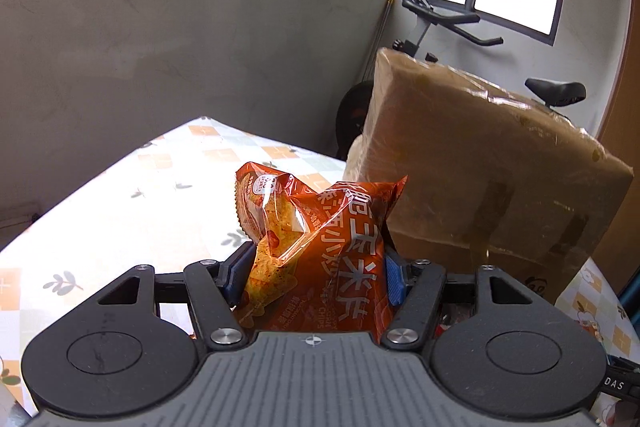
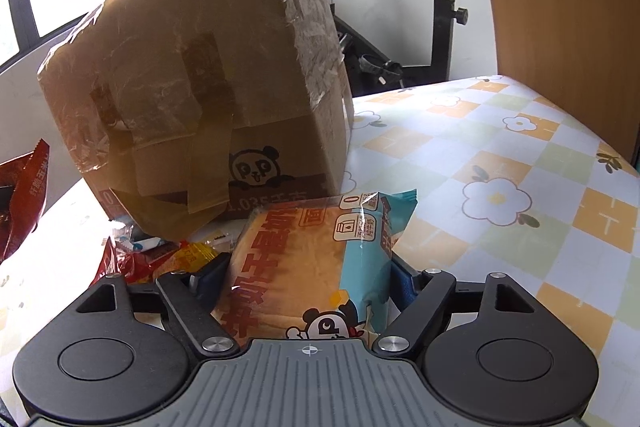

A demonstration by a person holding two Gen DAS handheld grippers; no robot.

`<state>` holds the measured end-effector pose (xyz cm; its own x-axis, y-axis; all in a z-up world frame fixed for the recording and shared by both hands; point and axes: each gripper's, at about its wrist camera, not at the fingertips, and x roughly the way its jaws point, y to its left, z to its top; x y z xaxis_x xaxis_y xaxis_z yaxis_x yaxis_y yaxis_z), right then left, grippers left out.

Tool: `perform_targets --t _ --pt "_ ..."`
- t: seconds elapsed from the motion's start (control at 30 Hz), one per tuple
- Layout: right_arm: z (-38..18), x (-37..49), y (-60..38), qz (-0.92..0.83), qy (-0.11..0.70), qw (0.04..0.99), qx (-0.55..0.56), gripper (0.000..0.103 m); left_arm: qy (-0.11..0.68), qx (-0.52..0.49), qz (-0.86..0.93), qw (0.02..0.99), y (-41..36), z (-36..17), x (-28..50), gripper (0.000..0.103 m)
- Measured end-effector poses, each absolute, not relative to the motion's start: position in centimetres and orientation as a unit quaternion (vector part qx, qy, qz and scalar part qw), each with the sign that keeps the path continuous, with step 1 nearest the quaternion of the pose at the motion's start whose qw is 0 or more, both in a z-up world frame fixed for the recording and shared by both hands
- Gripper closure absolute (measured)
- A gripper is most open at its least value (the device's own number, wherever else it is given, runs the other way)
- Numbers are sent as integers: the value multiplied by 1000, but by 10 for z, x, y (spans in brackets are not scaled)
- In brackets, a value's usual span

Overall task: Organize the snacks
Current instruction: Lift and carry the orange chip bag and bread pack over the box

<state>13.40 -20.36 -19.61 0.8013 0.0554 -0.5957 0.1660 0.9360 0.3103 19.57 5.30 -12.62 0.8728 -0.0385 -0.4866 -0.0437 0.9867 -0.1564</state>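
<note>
An orange chip bag (image 1: pixel 320 251) is clamped between the left gripper (image 1: pixel 314 273) fingers; a soft bread packet (image 2: pixel 316 267) is pinched in the right gripper (image 2: pixel 306 277). Both are judged light, slippery and crushable, best held gently mid-body.

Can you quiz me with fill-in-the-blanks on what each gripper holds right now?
The left gripper is shut on the ___ corn chips bag.
The right gripper is shut on the blue-ended toast bread packet printed with a cartoon ___.
The taped brown cardboard box stands on the ___ tablecloth.

Missing: orange; panda; checkered
</note>
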Motion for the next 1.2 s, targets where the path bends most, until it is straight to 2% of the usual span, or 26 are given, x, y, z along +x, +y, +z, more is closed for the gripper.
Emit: perform_targets --t 0.2,0.37,0.77,0.97,1.2 --pt "-162 126 -223 -49 277 943 179 28 184 -78 -1 980 66 -77 185 36" --pt "-112 131 -238 -53 211 963 162 28 153 -82 -45 984 62 -34 184 36" --pt "-4 189 -244 6 102 992 72 30 118 -38 -146 982 -5 24 254 36" --pt "12 261 -226 30 137 989 57 30 136 19 -146 980 -37 18 309 36" --pt "-14 333 -200 6 228 972 52 30 215 77 -117 967 -39 -19 369 36"
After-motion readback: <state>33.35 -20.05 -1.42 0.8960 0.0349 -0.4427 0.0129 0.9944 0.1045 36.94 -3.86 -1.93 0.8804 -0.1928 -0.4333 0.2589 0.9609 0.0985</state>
